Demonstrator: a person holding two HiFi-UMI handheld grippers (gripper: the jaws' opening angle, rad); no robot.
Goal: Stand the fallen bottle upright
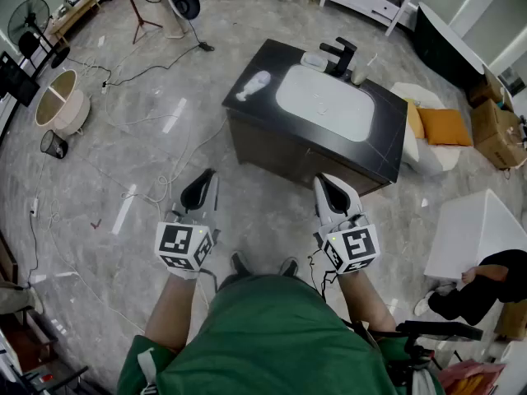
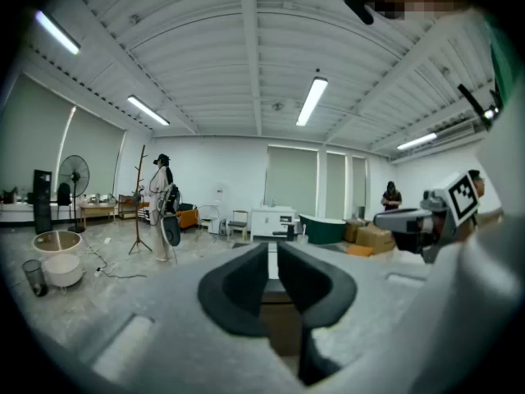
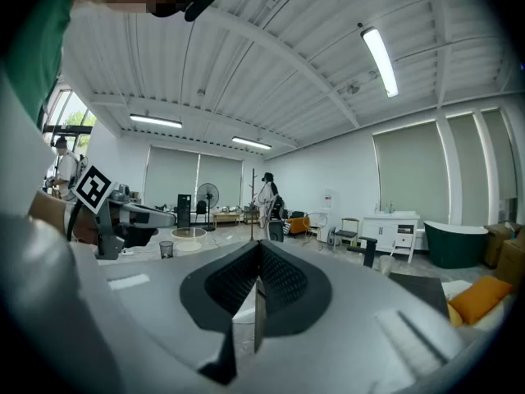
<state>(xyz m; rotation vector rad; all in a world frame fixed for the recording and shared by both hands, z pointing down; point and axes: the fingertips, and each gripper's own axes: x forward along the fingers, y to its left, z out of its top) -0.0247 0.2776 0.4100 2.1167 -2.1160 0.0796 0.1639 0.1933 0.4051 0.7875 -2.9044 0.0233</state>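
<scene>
The fallen bottle (image 1: pixel 253 85), pale and translucent, lies on its side at the left end of a dark vanity counter (image 1: pixel 387 142), beside the white basin (image 1: pixel 324 102). A black faucet (image 1: pixel 339 56) and a small cup (image 1: pixel 360 74) stand at the counter's back edge. My left gripper (image 1: pixel 198 189) and right gripper (image 1: pixel 328 188) hover side by side above the floor in front of the vanity, well short of the bottle. Both are shut with nothing between the jaws. The left gripper (image 2: pixel 272 249) and the right gripper (image 3: pixel 257 249) point almost level across the room.
Cables run over the grey floor at the left, near a round basket (image 1: pixel 59 99) and a fan (image 1: pixel 29 19). Orange cushions (image 1: pixel 445 126), cardboard boxes (image 1: pixel 496 130) and a white table (image 1: pixel 478 233) stand to the right, where a person (image 1: pixel 482 290) crouches.
</scene>
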